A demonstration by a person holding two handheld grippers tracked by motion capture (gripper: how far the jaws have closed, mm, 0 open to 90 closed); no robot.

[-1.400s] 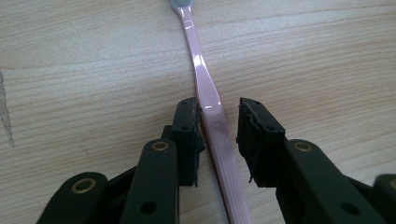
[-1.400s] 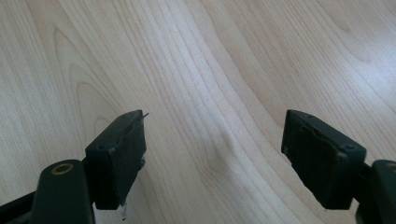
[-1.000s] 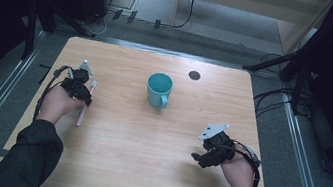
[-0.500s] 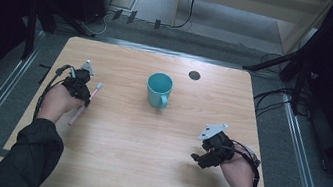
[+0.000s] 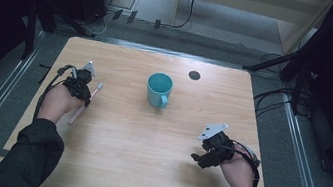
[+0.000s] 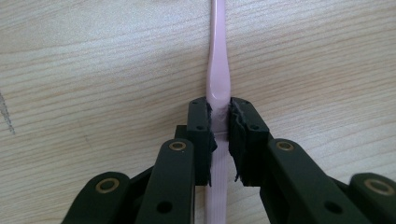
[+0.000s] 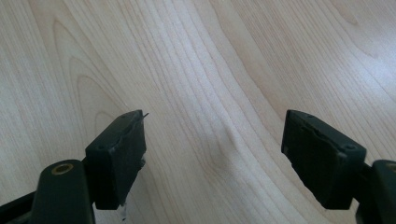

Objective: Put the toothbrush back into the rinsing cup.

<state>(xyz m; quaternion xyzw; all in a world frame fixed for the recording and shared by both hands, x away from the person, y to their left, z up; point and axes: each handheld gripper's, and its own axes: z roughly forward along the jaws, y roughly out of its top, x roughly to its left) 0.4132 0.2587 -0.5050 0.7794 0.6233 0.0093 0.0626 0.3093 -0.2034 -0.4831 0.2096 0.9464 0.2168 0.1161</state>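
Observation:
A pink toothbrush (image 5: 96, 89) lies slanted at the table's left side, and my left gripper (image 5: 84, 96) is shut on its handle. In the left gripper view the pink toothbrush (image 6: 218, 70) runs straight up between the two closed jaws of the left gripper (image 6: 219, 122), close over the wood. A teal mug (image 5: 158, 89) stands upright near the middle of the table, its handle toward the person. My right gripper (image 5: 198, 157) rests low at the right front, open, and the right gripper (image 7: 212, 149) has bare wood between its jaws.
A small dark round hole (image 5: 194, 75) sits in the wooden table (image 5: 135, 149) behind the mug to the right. Cables trail from both grippers. Dark stands and metal rails flank the table on both sides.
The left hand has turned the toothbrush, whose head now points more toward the mug. The right gripper has stayed in place.

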